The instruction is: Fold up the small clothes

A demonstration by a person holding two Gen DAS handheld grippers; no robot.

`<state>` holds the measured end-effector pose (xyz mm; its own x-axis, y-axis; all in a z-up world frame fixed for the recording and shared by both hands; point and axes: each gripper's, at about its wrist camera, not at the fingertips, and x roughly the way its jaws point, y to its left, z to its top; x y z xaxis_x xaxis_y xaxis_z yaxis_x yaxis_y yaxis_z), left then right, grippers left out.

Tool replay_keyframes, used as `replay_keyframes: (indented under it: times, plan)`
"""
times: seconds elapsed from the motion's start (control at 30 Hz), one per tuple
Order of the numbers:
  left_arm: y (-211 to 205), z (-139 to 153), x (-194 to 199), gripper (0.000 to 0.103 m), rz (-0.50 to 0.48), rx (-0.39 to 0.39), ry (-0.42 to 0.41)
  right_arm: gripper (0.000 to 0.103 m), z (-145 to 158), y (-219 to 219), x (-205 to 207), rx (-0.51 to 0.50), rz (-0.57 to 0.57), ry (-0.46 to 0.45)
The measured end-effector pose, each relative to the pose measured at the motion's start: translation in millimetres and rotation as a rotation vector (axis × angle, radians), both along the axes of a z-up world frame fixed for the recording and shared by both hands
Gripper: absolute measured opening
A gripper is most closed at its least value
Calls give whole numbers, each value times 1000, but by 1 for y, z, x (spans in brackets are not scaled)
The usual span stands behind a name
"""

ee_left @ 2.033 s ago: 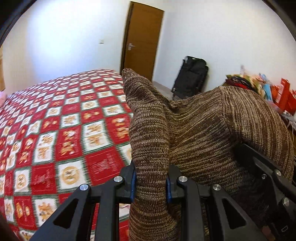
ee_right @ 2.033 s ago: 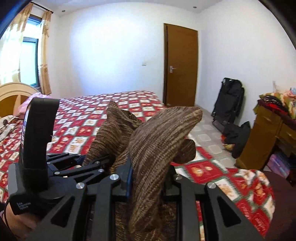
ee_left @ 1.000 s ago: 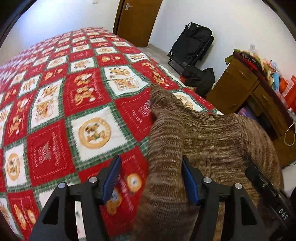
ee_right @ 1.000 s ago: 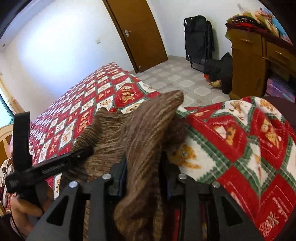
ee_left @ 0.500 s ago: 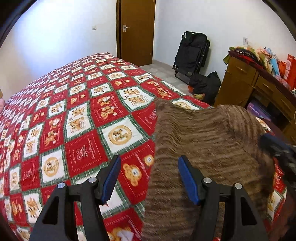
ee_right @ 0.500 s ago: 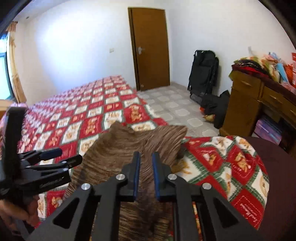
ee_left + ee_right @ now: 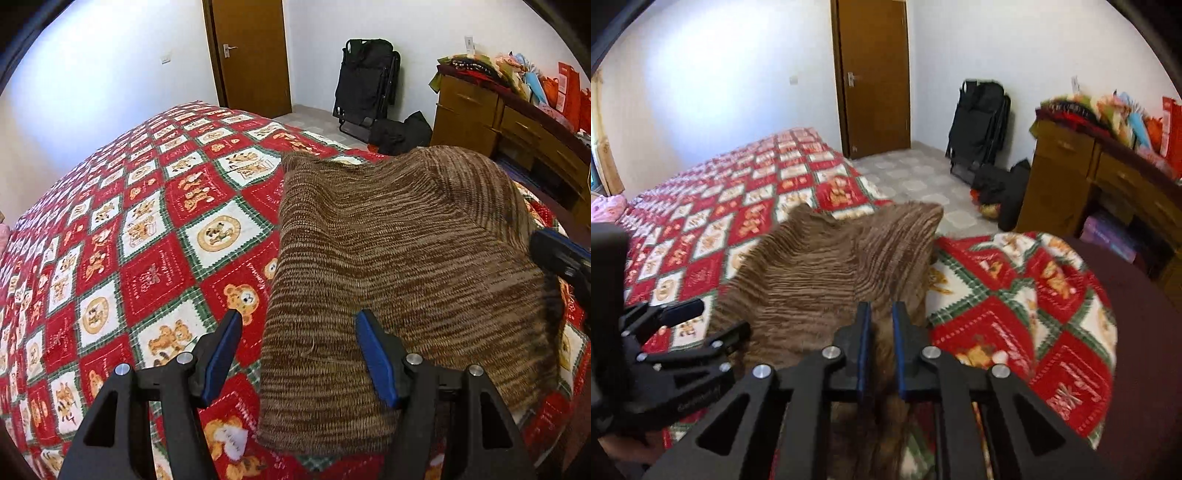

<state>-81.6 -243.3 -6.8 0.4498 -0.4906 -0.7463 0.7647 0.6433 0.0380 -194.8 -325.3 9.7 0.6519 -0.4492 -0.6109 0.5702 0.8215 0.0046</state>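
Note:
A brown striped knit garment (image 7: 406, 240) lies folded and flat on the red, white and green patterned bedspread (image 7: 147, 240), near the bed's corner. My left gripper (image 7: 297, 315) hovers open over the garment's near left edge, its blue pads apart and touching nothing. In the right wrist view the garment (image 7: 820, 273) lies ahead and below. My right gripper (image 7: 881, 306) is above its near right part, jaws drawn almost together with nothing gripped. The left gripper (image 7: 713, 319) shows at the left there. One blue finger (image 7: 557, 253) of the right gripper shows at the garment's right edge.
The bedspread (image 7: 1015, 295) drops off at the corner on the right, beside a dark maroon surface (image 7: 1145, 332). Beyond are tiled floor, a brown door (image 7: 251, 55), a black folded chair (image 7: 365, 85) with bags, and a wooden dresser (image 7: 480, 110) piled with clothes.
Both grippers held the garment up two seconds ago. The left opened and let it go, the garment settled flat on the bed, then the right slid off it and closed. Both have drawn back.

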Motion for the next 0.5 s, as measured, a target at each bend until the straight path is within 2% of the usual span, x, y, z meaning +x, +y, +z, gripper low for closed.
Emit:
replay_keyframes:
  times: [0.03,0.07,0.1,0.17,0.27,0.37,0.5]
  plan:
    - [2,1,-2,65,-1,0,-3,18,3,5,-4,-12,-2,-11]
    - [4,2,-5,65,-3,1,-4,25,6,11,-10,-25,-8,-22]
    - [6,2,-8,65,-6,4,-4,38,8,16,-16,-29,-19,-35]
    - [12,4,-15,65,-8,4,-8,55,12,23,-26,-23,-37,-69]
    - [24,7,-25,65,-1,-8,-11,56,16,34,-37,-19,-49,-104]
    - [37,9,-34,65,12,-14,0,58,15,42,-40,-28,-81,-100]
    - [55,14,-49,65,36,-18,-63,61,9,49,-44,-28,-134,-61]
